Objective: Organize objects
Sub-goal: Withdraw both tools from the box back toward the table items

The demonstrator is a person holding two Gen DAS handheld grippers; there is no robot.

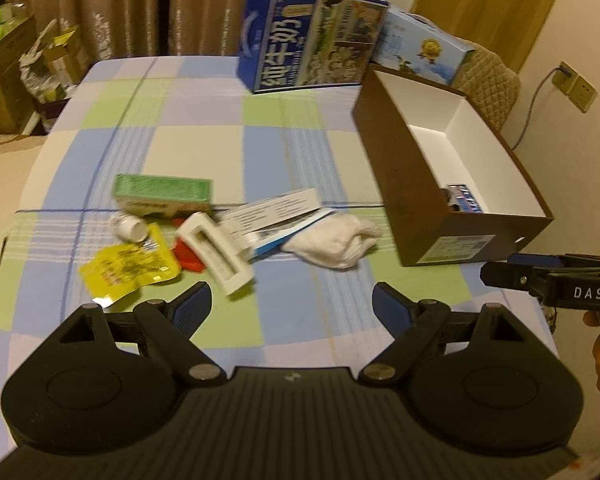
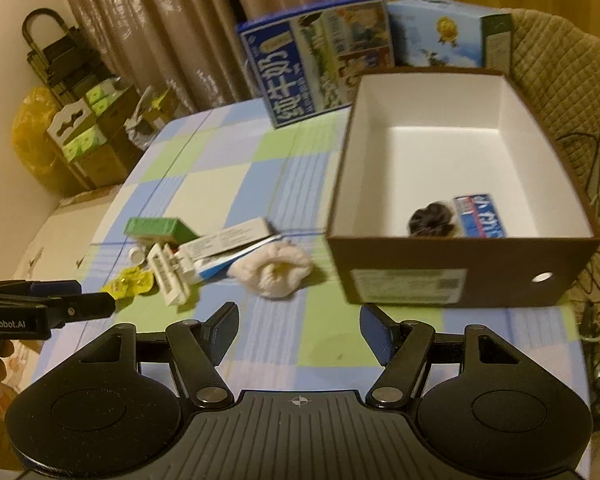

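clutter sat in a loose heap at the middle left of both views, on the checked tablecloth (image 1: pixel 188 136): a green box (image 1: pixel 162 194), a small white bottle (image 1: pixel 130 227) on its side, a yellow pouch (image 1: pixel 128 266), a white plastic holder (image 1: pixel 218 254), a long white carton (image 1: pixel 270 210) and a white glove (image 1: pixel 334 242). the brown box (image 2: pixel 452 280) with a white inside stood at the right, well apart from the heap, already holding a dark round item (image 2: pixel 432 220) and a blue-and-white packet (image 2: pixel 478 216).

the left gripper (image 1: pixel 292 308) had its fingers spread wide and held nothing; the right gripper (image 2: pixel 298 330) was likewise spread and empty. the relation that seemed to matter was this: in the left wrist view the white plastic holder lay just ahead of the left claw and slightly left of centre, its long axis running diagonally from upper left to lower right, roughly along the gripper's reach, so the claw could likely span its width. the glove lay almost straight ahead of both claws, and in the right wrist view it sat just up and left of centre, near the brown box. judged from that, the right hand looked better placed for the glove, the left for the holder and pouch.

a red thing (image 1: pixel 188 258) under the holder was mostly hidden. the blue carton beneath the long white carton was largely covered. print on every label was too blurred to read, and the box's near wall cut off part of its contents.
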